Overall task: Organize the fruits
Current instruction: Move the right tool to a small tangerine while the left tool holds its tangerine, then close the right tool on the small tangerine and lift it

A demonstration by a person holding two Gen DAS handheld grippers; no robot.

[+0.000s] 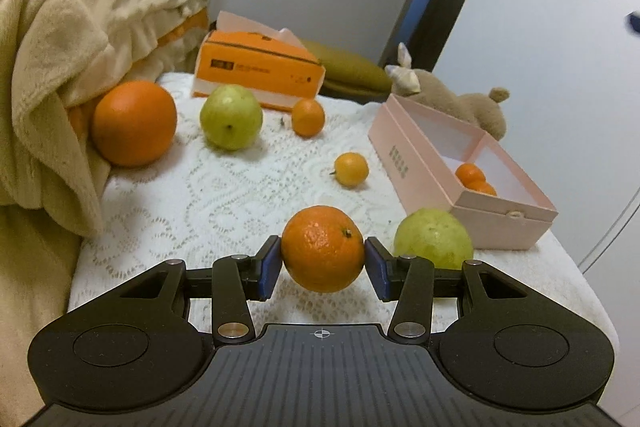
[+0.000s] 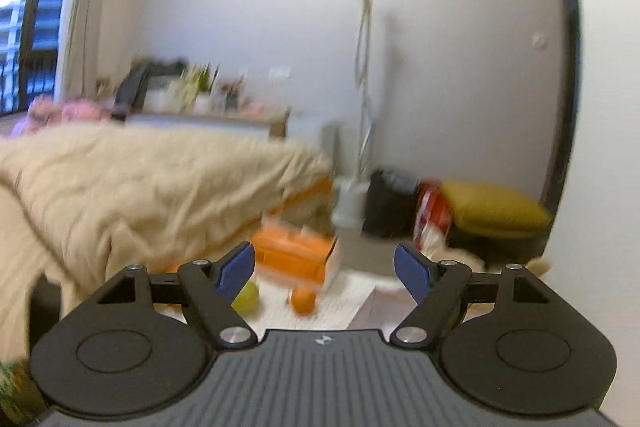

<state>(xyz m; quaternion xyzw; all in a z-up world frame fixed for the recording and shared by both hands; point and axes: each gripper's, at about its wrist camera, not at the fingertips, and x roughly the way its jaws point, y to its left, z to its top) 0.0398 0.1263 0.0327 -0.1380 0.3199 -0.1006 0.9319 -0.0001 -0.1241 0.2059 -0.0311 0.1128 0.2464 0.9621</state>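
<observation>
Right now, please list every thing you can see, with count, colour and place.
held orange: 1, orange, between left tongs pads
large orange: 1, orange, beside blanket
guavas: 2, green, one far, one near box
small citrus: 2, orange, yellow-orange, on lace cloth
pink box: 1, right, small oranges inside
tissue box: 1, orange, far
blanket: 1, beige, left
plush toy: 1, brown, behind box
left tongs: shut on orange
right tongs: open, empty

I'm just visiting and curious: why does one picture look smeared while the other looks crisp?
Right wrist view: motion blur smears the room and tissue box; only the open right gripper stays sharp. Left wrist view: sharp, evenly lit, fisheye-curved edges; the left gripper holds an orange.
</observation>
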